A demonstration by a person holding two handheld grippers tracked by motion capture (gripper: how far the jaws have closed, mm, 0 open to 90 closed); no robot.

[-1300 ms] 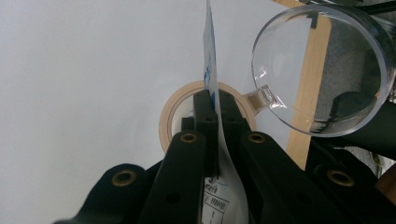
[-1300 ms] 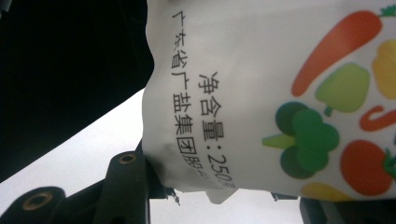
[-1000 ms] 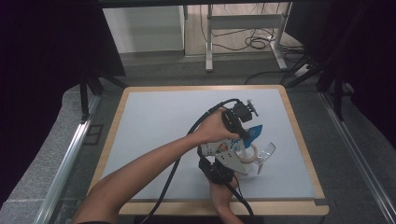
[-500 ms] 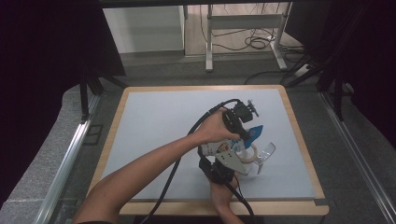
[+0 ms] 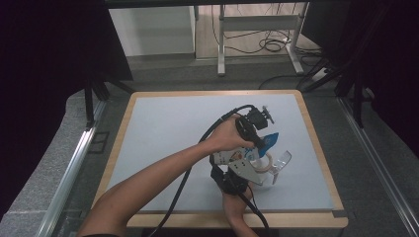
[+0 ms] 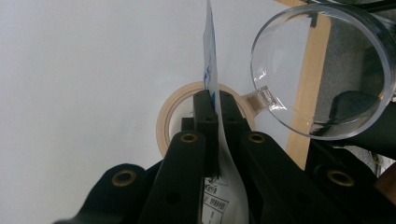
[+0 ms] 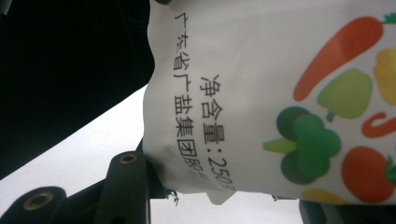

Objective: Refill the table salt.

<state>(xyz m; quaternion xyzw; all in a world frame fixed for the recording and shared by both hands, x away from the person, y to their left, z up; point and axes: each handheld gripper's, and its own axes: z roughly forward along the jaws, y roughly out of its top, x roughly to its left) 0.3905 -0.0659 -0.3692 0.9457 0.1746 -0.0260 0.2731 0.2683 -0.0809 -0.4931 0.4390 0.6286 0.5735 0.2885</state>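
Note:
A white salt bag (image 5: 241, 157) with vegetable pictures and a blue top is held up over the grey mat between both grippers. My left gripper (image 5: 262, 142) reaches in from the left arm; in the left gripper view its jaws (image 6: 214, 100) are shut on the bag's thin edge (image 6: 211, 70). My right gripper (image 5: 237, 171) comes from the near edge, and the bag's printed lower part (image 7: 261, 93) is pinched between its jaws (image 7: 224, 196). Under the bag lies a beige tape ring (image 6: 163, 126). A clear plastic cup (image 6: 322, 70) with a handle sits just beside it.
The grey mat (image 5: 173, 128) lies on a board with a wooden rim (image 5: 316, 143). The tape ring (image 5: 263, 164) and the cup (image 5: 280, 163) sit near the right front. A black cable (image 5: 197, 148) trails from the left gripper over the mat. Dark floor and table legs lie beyond.

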